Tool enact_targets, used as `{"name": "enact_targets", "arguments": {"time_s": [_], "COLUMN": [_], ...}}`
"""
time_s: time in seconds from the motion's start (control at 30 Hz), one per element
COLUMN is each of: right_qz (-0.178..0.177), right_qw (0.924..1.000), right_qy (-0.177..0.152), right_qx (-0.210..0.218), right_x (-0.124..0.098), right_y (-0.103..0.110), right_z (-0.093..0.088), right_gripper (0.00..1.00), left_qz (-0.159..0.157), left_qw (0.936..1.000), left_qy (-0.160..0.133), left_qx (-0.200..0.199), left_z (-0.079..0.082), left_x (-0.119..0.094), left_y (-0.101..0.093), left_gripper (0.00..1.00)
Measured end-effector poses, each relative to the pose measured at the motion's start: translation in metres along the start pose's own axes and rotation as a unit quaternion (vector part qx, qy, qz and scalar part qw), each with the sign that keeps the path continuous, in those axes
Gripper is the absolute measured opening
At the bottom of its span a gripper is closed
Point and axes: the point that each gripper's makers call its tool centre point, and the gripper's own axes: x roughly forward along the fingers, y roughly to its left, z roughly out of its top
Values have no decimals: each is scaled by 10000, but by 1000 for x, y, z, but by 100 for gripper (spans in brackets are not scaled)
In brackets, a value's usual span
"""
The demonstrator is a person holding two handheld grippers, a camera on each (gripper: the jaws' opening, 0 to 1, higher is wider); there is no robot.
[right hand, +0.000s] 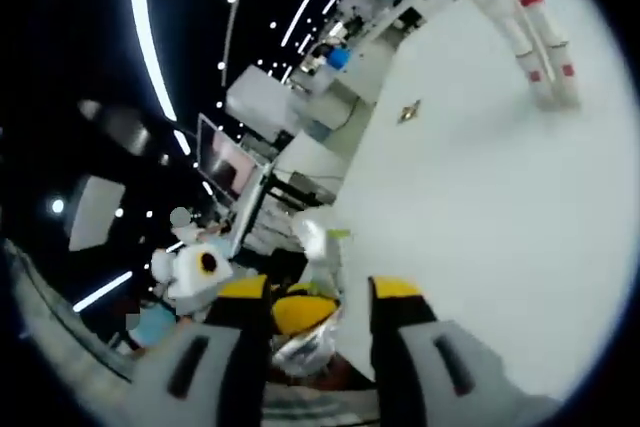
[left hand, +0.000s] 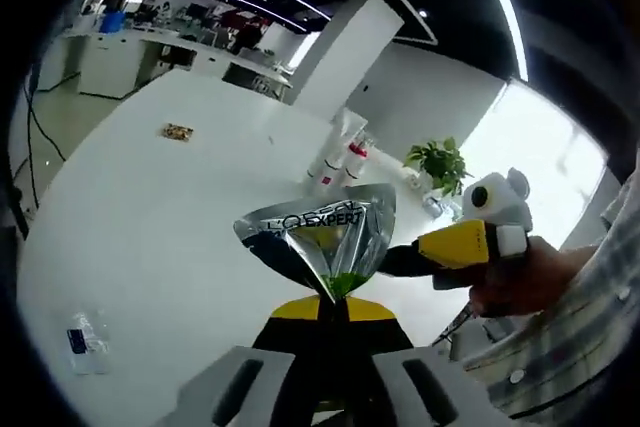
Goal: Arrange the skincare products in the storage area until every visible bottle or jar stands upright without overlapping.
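Foil is what we have in hand: a silvery sachet (left hand: pixel 322 237) printed "EXPERT", pinched at its lower tip by our left claw (left hand: pixel 335 297), whose jaws are closed down on the narrow corner. In the left gripper view the pouch fans upward from that pinch, well above the white bench (left hand: pixel 150 237). Our right claw (left hand: pixel 400 259) comes in from the right of the pouch and reaches its side edge; whether it grips there we cannot tell from that view. In the right gripper view, the right claw's (right hand: pixel 320 302) yellow-tipped jaws stand moderately apart with crinkled foil (right hand: pixel 300 342) low between them, and we cannot tell whether they press it.

We judge the sachet light, thin and soft. It will crumple, fold and slide rather than hold shape, and the glossy film looks slippery. A grip on the flat sealed edge seems safer than on the belly, where squeezing could burst or dent it. It is unlikely to stand by itself without support.

Far ahead of the left claw, white tubes with red caps (left hand: pixel 340 162) stand upright close together. A small packet (left hand: pixel 178 131) lies far off to the left, and a clear wrapper (left hand: pixel 85 340) lies near, low left.
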Motion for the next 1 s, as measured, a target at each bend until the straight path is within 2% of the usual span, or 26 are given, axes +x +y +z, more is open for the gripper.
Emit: {"name": "enact_targets", "arguments": {"time_s": [0.1, 0.17, 0.27, 0.33, 0.4, 0.47, 0.63, 0.67, 0.77, 0.93, 0.97, 1.0], "right_qz": [-41, -64, -237, -376, -440, -482, -492, -475, -372, -87, -44, 70], "right_qw": [9999, 9998, 9993, 9987, 9982, 9979, 9985, 9985, 9988, 9992, 9991, 9991], "right_qy": [-27, -39, 9, 88, 118, 55, 185, 177, 159, 129, 136, 143], "right_qx": [111, 193, 300, 328, 384, 426, 178, 197, 271, 368, 393, 397], "right_x": [0, 0, 0, -3, -7, -11, -19, -20, -26, -36, -37, -39], "right_y": [0, 0, -5, -11, -15, -17, -16, -16, -15, -9, -8, -5], "right_z": [0, 0, -3, -7, -9, -6, -5, -3, 1, 14, 16, 19], "right_gripper": [39, 39, 38, 31, 18, 18, 12, 10, 5, 3, 3, 3], "left_qz": [49, 82, 58, 43, 17, 1, -164, -205, -259, -529, -616, -848], "left_qw": [9981, 9962, 9940, 9925, 9909, 9900, 9912, 9900, 9920, 9935, 9939, 9938], "left_qy": [249, 392, 425, 422, 441, 451, 472, 471, 427, 281, 216, 102], "left_qx": [559, 772, 1010, 1149, 1268, 1339, 1226, 1314, 1163, 971, 894, 711], "left_z": [-6, -10, -10, -7, -6, -6, -10, -10, -8, 2, 4, 8], "left_x": [3, 5, 9, 11, 13, 15, 19, 21, 24, 26, 26, 26], "left_y": [-8, -12, -23, -28, -33, -36, -43, -45, -46, -54, -56, -61], "left_gripper": [4, 4, 5, 5, 5, 5, 11, 18, 38, 49, 50, 49]}}
